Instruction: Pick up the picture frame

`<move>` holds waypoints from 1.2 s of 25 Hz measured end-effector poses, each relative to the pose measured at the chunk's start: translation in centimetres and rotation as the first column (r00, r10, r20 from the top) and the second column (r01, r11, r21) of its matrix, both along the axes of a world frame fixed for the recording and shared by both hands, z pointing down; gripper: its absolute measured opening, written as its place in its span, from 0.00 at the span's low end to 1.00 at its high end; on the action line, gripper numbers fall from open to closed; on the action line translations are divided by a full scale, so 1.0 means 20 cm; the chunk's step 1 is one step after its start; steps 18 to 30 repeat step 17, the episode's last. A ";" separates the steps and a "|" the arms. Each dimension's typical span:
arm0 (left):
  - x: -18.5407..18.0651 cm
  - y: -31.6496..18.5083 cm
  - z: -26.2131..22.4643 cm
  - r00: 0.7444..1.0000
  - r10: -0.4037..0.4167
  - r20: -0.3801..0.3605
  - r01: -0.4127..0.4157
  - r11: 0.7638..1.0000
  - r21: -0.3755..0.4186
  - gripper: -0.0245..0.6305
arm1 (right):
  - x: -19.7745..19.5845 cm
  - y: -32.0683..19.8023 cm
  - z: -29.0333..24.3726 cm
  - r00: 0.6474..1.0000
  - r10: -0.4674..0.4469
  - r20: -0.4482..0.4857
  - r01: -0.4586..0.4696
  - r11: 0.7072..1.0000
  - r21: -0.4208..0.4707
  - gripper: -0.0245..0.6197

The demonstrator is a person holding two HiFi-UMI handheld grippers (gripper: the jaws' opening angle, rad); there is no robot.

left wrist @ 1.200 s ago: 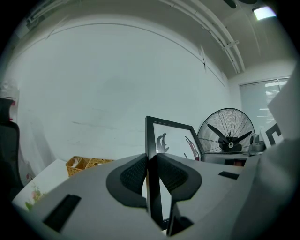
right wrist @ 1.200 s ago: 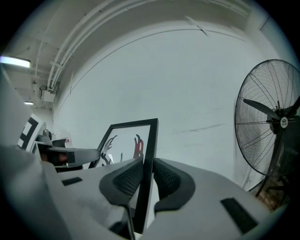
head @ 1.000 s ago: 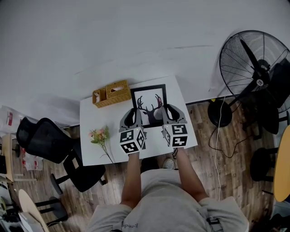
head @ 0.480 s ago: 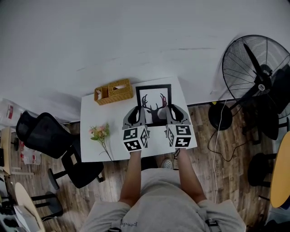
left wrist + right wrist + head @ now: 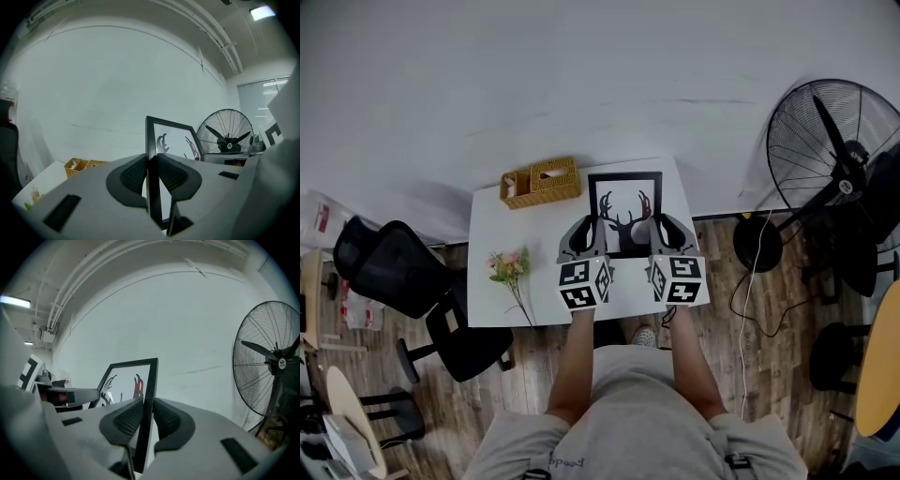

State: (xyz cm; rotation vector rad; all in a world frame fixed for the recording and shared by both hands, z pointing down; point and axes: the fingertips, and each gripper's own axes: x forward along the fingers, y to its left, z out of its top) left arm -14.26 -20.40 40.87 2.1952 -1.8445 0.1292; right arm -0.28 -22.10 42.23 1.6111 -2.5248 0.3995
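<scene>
Standing at the white table [image 5: 487, 291], with the big floor fan [image 5: 825, 141] off to your right, you are holding the picture frame [image 5: 624, 202] upright over the table's far half, its deer print showing toward you. Your left gripper [image 5: 151, 174] is pinching the frame's left black rail and your right gripper [image 5: 143, 420] is pinching the right rail, ribbed pads pressing on both faces of each thin edge. You are gripping only narrow strips, so I judge the risk to be a slip. If your hands are drifting apart or rising unevenly, one rail could be sliding out, leaving the frame swinging on the other grip and dropping onto the table. Squeezing inward could be twisting it too. The frame's bottom edge is hiding behind the gripper bodies in every view, so I cannot tell whether it is clearing the tabletop.
</scene>
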 end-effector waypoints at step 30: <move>-0.01 0.01 0.03 1.000 -0.008 0.001 0.008 1.000 -0.012 0.17 | -0.01 0.01 0.03 1.000 -0.013 -0.004 0.013 1.000 -0.012 0.15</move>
